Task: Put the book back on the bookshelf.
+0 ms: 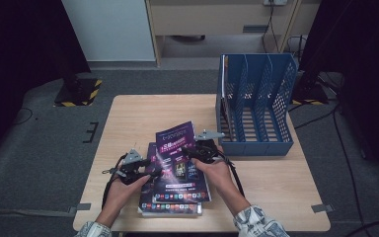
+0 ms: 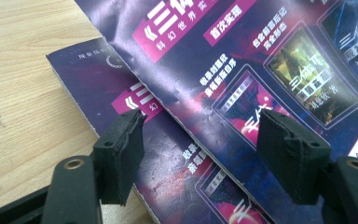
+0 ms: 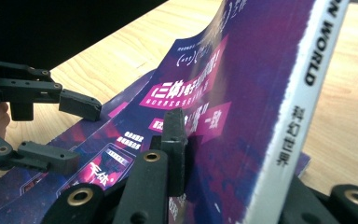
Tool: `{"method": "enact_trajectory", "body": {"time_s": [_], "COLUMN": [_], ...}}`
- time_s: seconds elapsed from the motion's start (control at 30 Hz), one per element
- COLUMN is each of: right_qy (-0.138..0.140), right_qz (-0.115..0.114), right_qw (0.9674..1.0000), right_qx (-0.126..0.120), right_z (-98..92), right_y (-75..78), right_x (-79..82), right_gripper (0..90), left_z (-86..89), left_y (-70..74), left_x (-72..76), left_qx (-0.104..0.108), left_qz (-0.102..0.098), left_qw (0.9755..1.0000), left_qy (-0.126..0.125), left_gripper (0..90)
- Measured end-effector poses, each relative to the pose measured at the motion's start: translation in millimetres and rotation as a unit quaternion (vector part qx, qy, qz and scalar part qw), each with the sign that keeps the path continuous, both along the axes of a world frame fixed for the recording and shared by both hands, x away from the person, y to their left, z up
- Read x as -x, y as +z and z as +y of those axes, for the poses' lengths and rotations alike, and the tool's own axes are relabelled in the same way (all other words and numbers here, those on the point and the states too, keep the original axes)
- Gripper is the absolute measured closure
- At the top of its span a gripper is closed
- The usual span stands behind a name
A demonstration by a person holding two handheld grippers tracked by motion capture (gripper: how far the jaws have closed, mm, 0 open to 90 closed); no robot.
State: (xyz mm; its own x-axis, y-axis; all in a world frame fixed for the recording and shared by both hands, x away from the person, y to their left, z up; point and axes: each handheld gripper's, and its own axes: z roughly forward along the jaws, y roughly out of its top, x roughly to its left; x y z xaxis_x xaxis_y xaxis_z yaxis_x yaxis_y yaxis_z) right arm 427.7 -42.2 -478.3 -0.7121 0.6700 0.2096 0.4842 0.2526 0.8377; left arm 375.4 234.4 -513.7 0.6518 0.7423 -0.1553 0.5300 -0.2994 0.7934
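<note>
A purple magazine (image 1: 176,143) lies on top of a stack of like magazines (image 1: 170,205) at the table's front middle. My right gripper (image 1: 191,152) is shut on the top magazine's right edge. In the right gripper view that magazine (image 3: 261,70) stands tilted up with its white spine towards the camera, clamped between the jaws of the right gripper (image 3: 233,163). My left gripper (image 1: 150,170) is at the stack's left side. It is open (image 2: 204,120), its jaws hanging over the top magazine (image 2: 261,46) and the lower one (image 2: 88,70) with nothing between them. It also shows open (image 3: 86,134) across the stack.
A blue slotted file rack (image 1: 256,103) stands at the table's back right, close behind the right gripper. Bare wooden tabletop (image 1: 138,113) lies to the left and behind the stack. Dark stands and cables sit on the floor around the table.
</note>
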Motion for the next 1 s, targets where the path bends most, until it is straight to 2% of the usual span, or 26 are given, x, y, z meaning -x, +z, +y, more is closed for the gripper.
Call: {"method": "enact_trajectory", "body": {"time_s": [0.23,0.33,0.57,0.9,1.0], "right_qy": [-0.001,-0.003,0.001,0.001,-0.001], "right_qz": [-0.024,-0.030,-0.060,-0.088,-0.101], "right_qw": [0.9997,0.9995,0.9982,0.9961,0.9948], "right_qx": [0.010,0.009,0.007,-0.004,-0.008], "right_z": [0.1,-1.2,-2.4,-4.0,-4.9], "right_y": [7.2,9.7,17.8,24.3,26.2], "right_x": [2.2,3.7,6.6,10.3,10.7], "right_gripper": [76.9,77.1,77.7,78.2,78.3], "left_z": [1.5,2.2,2.2,-3.1,-6.4], "left_y": [0.9,1.1,2.6,4.9,5.2], "left_x": [-0.6,-0.8,-1.3,-0.1,0.0], "left_qx": [0.000,0.003,0.006,0.019,0.021], "left_qz": [-0.004,-0.003,-0.007,-0.010,-0.011], "left_qw": [0.9999,0.9999,0.9999,0.9996,0.9994], "left_qy": [0.010,0.012,0.009,-0.017,-0.027], "left_gripper": [26.3,26.1,25.6,25.6,22.7]}}
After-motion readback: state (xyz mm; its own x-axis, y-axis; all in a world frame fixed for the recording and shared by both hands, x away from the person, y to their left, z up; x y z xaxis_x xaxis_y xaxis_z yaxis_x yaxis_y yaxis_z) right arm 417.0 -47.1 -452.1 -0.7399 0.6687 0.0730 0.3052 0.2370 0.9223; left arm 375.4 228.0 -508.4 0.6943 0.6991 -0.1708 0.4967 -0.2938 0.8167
